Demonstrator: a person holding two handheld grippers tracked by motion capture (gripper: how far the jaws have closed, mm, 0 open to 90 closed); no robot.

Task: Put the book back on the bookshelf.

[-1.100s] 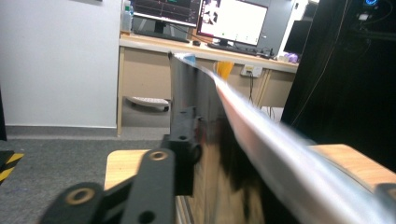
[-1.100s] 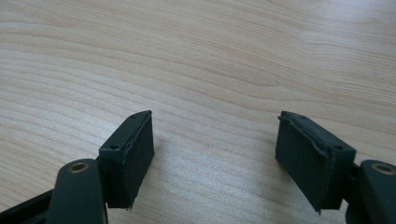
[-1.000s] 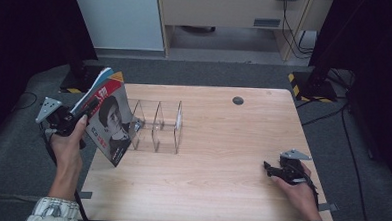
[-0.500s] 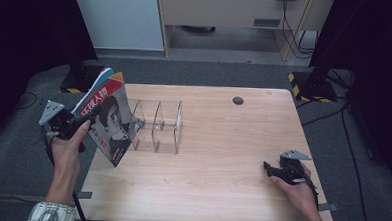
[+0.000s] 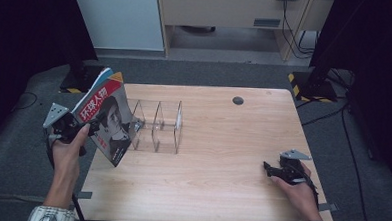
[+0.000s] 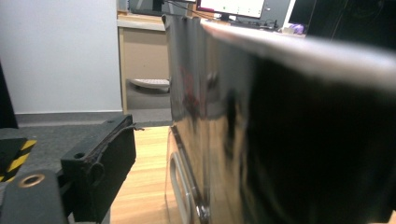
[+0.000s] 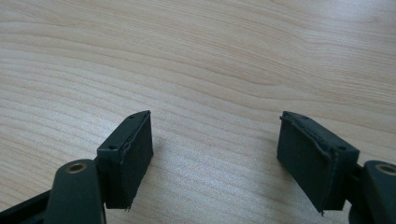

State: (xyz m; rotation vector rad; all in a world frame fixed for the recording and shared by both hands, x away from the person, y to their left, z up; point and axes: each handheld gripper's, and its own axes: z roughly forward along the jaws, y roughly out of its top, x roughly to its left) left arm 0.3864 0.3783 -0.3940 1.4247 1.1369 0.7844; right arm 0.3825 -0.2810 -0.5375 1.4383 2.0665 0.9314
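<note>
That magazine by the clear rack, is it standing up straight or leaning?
Leaning. The magazine stands on its lower edge on the table, its top tilted away from the clear rack.

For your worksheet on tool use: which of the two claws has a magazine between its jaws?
The left claw, at the table's left edge: its jaws have just been opening around the leaning magazine. The right claw stands open over bare wood.

magazine (image 5: 107, 117): 1, at the left end of the rack | clear divider rack (image 5: 158, 126): 1 | hand-held grippers: 2, left hand-held gripper (image 5: 97, 120), right hand-held gripper (image 5: 266, 166) | table (image 5: 215, 191): 1
</note>
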